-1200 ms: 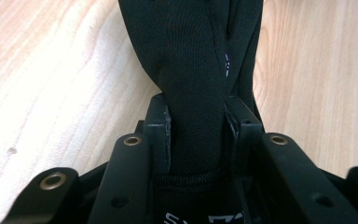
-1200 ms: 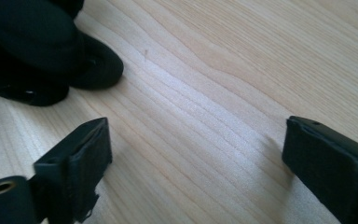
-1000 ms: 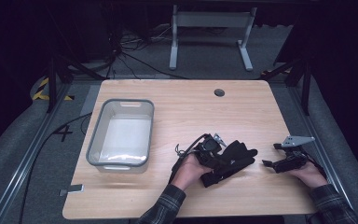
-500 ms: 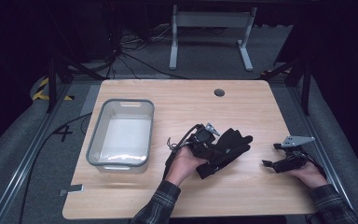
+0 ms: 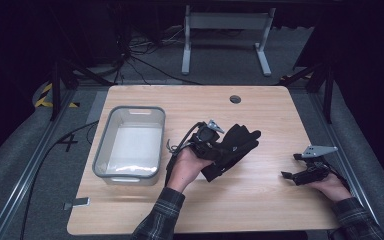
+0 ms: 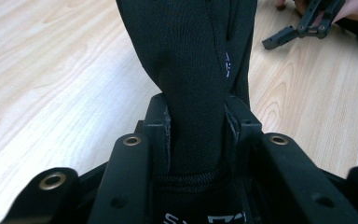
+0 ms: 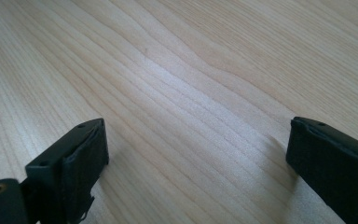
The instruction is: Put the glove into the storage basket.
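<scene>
Glove (image 5: 232, 147) pinched in left tool (image 5: 215, 145), fingers pointing far-right; right tool (image 5: 286, 175) spread wide.

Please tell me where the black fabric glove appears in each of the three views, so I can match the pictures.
High view: black fabric glove at table centre, clamped by the left gripper.
Left gripper view: glove fills the upper centre, between the jaws.
Right gripper view: not in it.
Shared landmark: light wooden tabletop.
</scene>
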Action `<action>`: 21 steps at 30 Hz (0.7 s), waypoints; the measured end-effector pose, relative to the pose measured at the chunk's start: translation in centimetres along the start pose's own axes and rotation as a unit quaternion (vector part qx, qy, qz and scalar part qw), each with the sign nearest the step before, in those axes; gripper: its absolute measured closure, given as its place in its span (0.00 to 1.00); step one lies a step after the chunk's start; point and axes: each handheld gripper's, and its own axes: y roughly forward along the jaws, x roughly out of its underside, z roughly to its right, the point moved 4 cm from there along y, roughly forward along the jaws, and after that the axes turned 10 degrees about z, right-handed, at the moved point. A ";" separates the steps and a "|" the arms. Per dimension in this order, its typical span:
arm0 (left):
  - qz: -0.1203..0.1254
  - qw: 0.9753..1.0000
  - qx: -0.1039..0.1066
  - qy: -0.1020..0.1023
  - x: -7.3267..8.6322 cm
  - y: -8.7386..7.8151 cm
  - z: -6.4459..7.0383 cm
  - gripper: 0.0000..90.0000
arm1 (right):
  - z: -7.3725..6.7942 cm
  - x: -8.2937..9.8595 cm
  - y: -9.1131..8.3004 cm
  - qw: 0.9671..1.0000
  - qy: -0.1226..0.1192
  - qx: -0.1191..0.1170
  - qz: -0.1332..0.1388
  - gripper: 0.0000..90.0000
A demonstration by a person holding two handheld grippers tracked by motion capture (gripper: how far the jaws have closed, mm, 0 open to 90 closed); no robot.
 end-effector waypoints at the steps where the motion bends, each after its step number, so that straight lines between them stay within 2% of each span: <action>1: 0.003 1.000 -0.006 -0.001 -0.1 -0.5 -0.3 0.75 | 0.0 0.0 0.0 1.000 0.000 0.000 0.000 0.07; 10: 0.014 0.999 -0.039 -0.013 0.0 -3.0 -2.2 0.75 | 0.0 0.0 0.0 1.000 -0.003 -0.001 -0.002 0.05; 15: 0.023 0.997 -0.067 -0.026 0.4 -5.0 -3.8 0.75 | 0.0 0.0 0.2 1.000 -0.003 0.000 -0.008 0.00; 21: 0.033 0.994 -0.093 -0.043 1.1 -7.2 -5.3 0.75 | 0.0 0.0 0.2 1.000 -0.004 -0.001 -0.009 0.00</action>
